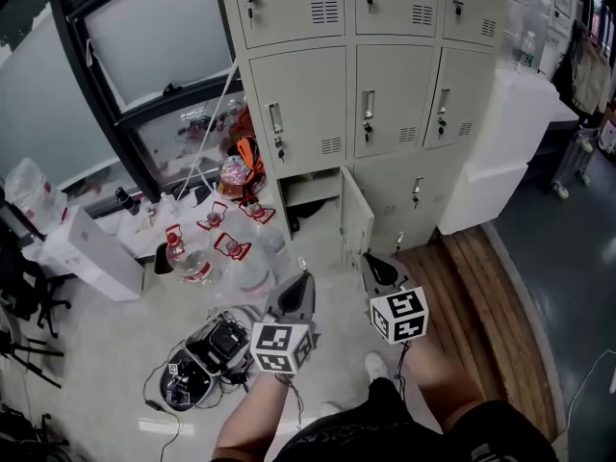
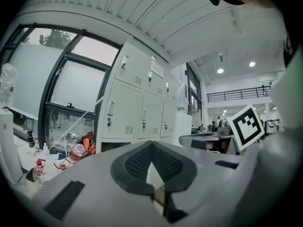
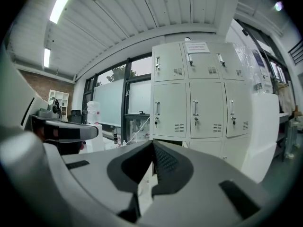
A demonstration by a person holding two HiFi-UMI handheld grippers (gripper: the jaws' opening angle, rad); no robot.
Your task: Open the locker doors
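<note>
The beige lockers (image 1: 390,94) fill the top of the head view in three columns. The bottom-left door (image 1: 356,221) hangs open, baring a dark compartment (image 1: 310,200). The other doors, such as the middle-left one (image 1: 303,104), are closed, with handles and keys. My left gripper (image 1: 301,277) and right gripper (image 1: 372,260) are side by side, well short of the lockers. Each is shut on nothing. The left gripper (image 2: 151,145) points toward the lockers (image 2: 125,112). The right gripper (image 3: 152,144) faces the locker fronts (image 3: 201,108).
Several water bottles (image 1: 197,258) with red handles stand on the floor at the left by a white box (image 1: 91,253). Cables and a black device (image 1: 207,354) lie near my feet. A white cabinet (image 1: 510,142) stands right of the lockers, beside a wooden floor strip (image 1: 491,306).
</note>
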